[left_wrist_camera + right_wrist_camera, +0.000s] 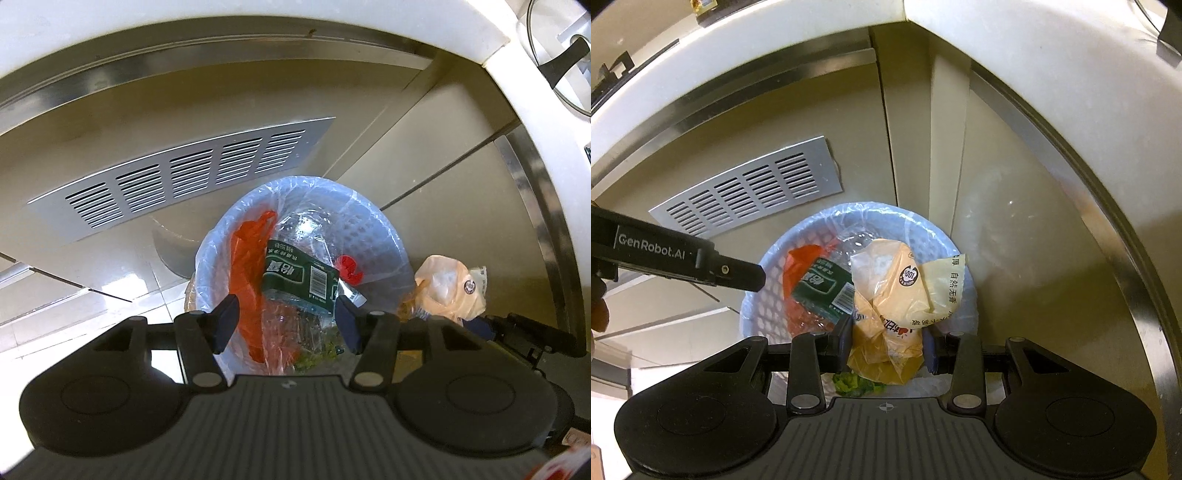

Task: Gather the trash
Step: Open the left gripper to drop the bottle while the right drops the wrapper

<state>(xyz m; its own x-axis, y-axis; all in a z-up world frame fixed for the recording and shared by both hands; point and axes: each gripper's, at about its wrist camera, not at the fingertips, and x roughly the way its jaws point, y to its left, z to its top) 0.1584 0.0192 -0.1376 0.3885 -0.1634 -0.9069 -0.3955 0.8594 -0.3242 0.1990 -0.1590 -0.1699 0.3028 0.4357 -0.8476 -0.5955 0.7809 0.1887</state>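
Note:
A pale blue basket bin [384,229] with a clear liner stands on the floor against the cabinets. In it lie a crushed clear bottle with a green label [299,280], its red cap [349,267], an orange plastic bag [247,266] and some green leaves [857,384]. My left gripper [286,310] hangs open over the bin, and its pads press on nothing. My right gripper [888,339] is shut on a crumpled cream-yellow printed wrapper [890,288] held above the bin's right side [967,280]. The same wrapper [448,286] shows at the right of the left wrist view.
Beige cabinet doors with a metal vent grille [184,177] rise behind the bin. A white countertop edge [1052,74] curves overhead, with a glass lid and black handle [565,62] on it. Glossy floor tiles [74,295] lie to the left.

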